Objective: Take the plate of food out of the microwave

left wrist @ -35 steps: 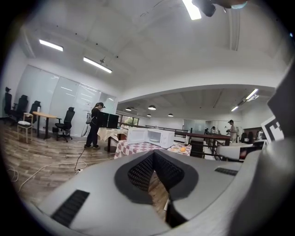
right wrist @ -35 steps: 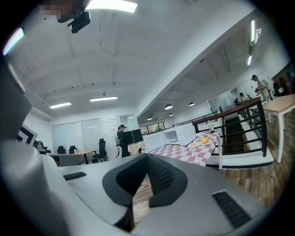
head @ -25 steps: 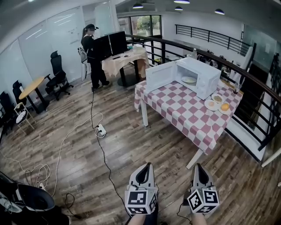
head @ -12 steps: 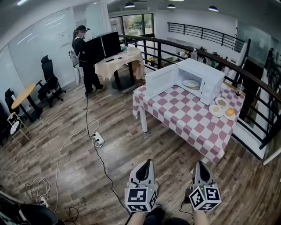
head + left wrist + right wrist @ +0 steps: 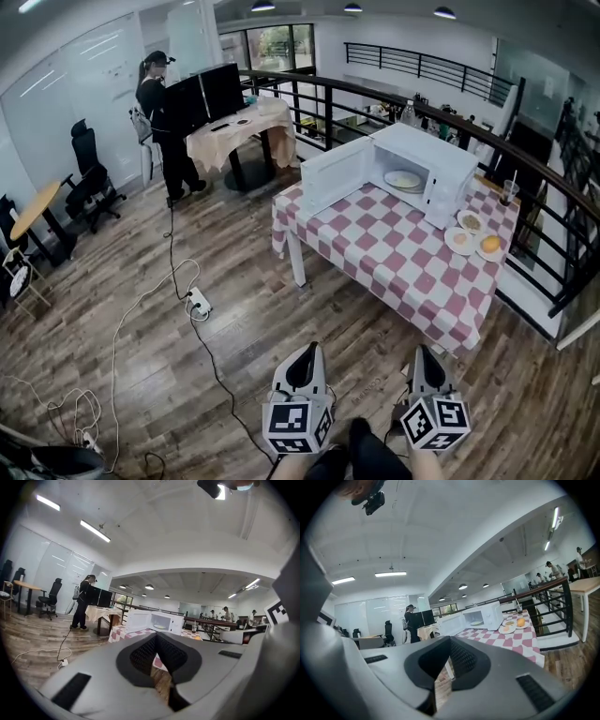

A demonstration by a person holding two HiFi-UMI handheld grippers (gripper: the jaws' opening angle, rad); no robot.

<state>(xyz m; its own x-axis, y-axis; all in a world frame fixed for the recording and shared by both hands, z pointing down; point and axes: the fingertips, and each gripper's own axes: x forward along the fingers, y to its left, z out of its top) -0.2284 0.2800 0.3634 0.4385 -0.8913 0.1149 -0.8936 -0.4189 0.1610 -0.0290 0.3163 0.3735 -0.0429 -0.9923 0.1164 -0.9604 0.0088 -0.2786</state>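
Left hand-held gripper and right hand-held gripper are both closed and hold nothing, well away from the microwave. The plate of food sits inside the microwave, and its door hangs open. Jaws that stay closed would only push the plate deeper. A bump could swing the door. A grip on one edge could tip the food out.

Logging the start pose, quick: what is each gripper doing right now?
left gripper: closed, holding nothing.
right gripper: closed, holding nothing.
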